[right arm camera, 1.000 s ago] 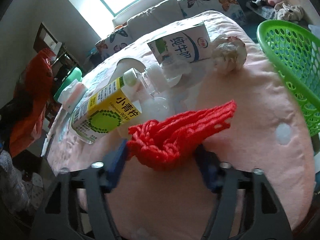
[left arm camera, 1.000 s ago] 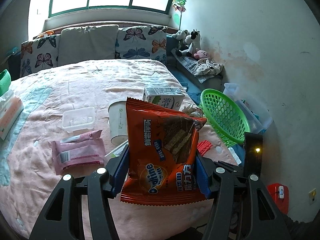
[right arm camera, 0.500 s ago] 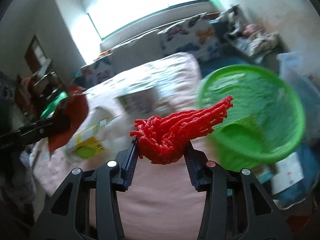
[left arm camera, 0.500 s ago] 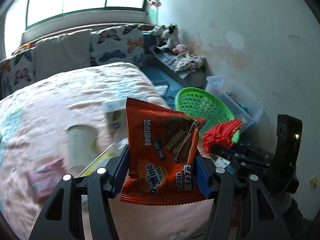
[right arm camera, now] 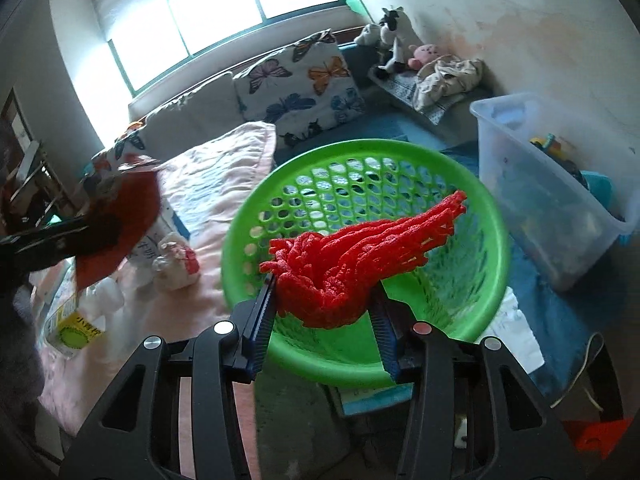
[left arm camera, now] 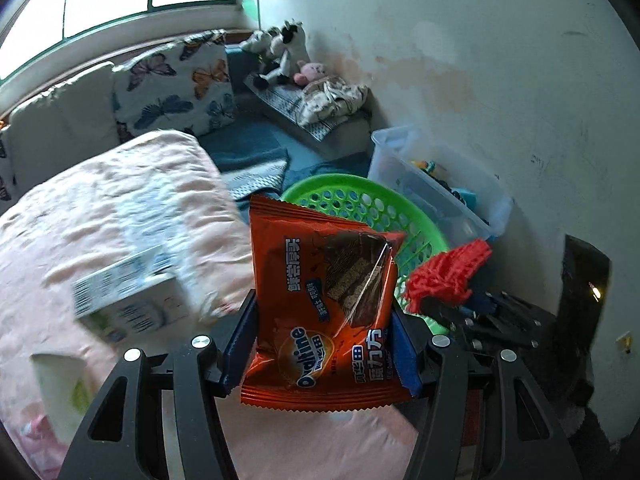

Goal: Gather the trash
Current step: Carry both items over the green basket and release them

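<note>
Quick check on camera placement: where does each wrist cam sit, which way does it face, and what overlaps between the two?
Left wrist: sits on the left hand-held gripper, looks along its fingers at the orange snack packet it grips, bed left, green basket beyond.
Right wrist: sits on the right hand-held gripper, looks down over the basket, gripping a red foam net.
Shared: basket, net, bed, and each view shows the other gripper.
</note>
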Motion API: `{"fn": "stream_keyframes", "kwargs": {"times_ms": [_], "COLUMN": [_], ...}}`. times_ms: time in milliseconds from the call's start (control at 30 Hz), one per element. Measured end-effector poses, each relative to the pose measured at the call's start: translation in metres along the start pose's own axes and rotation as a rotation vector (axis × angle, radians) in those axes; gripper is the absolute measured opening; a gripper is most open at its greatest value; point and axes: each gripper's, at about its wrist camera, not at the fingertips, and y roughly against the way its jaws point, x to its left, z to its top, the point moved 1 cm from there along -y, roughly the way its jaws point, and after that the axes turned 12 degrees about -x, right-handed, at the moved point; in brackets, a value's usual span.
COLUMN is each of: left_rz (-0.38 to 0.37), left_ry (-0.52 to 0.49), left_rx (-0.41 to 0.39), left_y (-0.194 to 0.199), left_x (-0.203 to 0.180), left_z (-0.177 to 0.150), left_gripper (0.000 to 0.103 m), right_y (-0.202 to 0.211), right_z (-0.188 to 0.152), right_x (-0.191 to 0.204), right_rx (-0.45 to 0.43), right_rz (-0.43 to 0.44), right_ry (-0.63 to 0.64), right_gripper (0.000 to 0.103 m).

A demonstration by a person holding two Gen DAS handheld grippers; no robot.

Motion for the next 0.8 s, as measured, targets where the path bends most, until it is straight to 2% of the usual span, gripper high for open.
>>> {"fn": "stream_keyframes", "kwargs": {"times_ms": [100,233,300,367,467,700,800], "left_rz": [-0.010,-0.020,-0.030,-0.036,-0.059,-0.027,-0.018], "left_ry": [-0.005,-0.002,0.002,0.006,0.022,0.024,0.036], "left_rx": [0.026,0.057,0.057,0.052,0.033,0.011,-0.014], "left_y": [-0.022,-0.045,-0.051,-0.053,-0.051,-0.035,-0.017], "left_x": [-0.007,-0.015,-0.017,-0.018,-0.018,-0.010,-0.003], "left_z": [0.004,0.005,0.006,0.006,0.006,0.003,0.000], "left_gripper": [0.058,0.071,0.074,0.082,0.083,0.084,0.084], "right_y": [0.001,0.001,0.002,0.002,0.001,-0.003,-0.007], "right_z": [0.000,-0.003,-0.002,-0.002,-0.003,-0.003,-0.003], "right_x": [-0.005,-0.010,-0.011,-0.011,-0.012,-0.010,-0.006], "right_rx": [0.001,0.003,0.003,0.003,0.006,0.014,0.020], "right_rz": [-0.013,-0.025,-0.028,-0.030,-0.034,-0.022,-0.019], "right_ry": [-0.005,-0.015,-0.015,-0.014,-0.017,-0.020,-0.007], "right_gripper": [0.046,0.046,0.046,0.046,0.046,0.048,0.051]}}
